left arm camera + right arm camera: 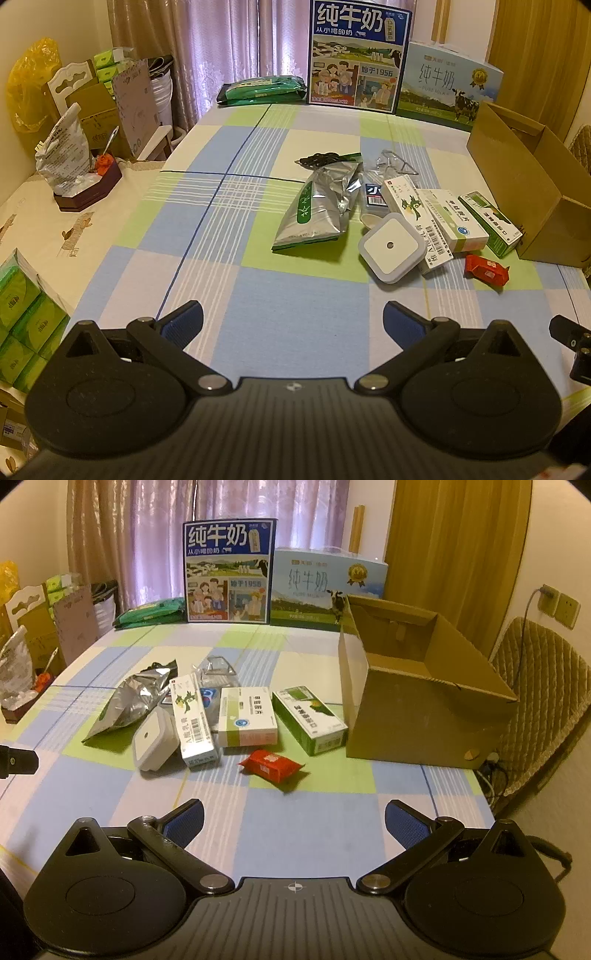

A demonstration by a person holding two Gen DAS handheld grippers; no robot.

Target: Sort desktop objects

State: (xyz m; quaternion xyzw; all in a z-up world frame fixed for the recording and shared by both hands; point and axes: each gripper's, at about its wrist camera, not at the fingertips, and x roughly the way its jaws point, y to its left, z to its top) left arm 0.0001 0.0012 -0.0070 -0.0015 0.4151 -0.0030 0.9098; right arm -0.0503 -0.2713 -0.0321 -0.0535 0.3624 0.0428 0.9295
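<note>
From the left wrist view, the left gripper [293, 321] hangs over the near edge of the bench [229, 229], its blue-padded fingers [184, 321] spread wide with nothing between them, which reads as a ready pose before any pick. The clutter to be sorted lies in a loose cluster toward the right edge: a silver foil pouch [314, 210], a white square night light [389, 247] leaning on a long white carton [417, 218], two more medicine boxes beyond it, and a red snack packet [485, 270] nearest the front. An open cardboard box [524, 188] stands just beside them at the right edge, probably the bin they are meant for. From the right wrist view, the right gripper [295, 825] also hovers above the near edge with fingers [404, 825] wide and empty, aimed roughly at the red snack packet [271, 765], which lies alone and closest, so it looks like the easiest first grab. The cardboard box [417, 716] sits with its open top facing up, touching or nearly touching the green-and-white box [312, 718]. Two milk cartons stand along the far edge, apart from the clutter.
</note>
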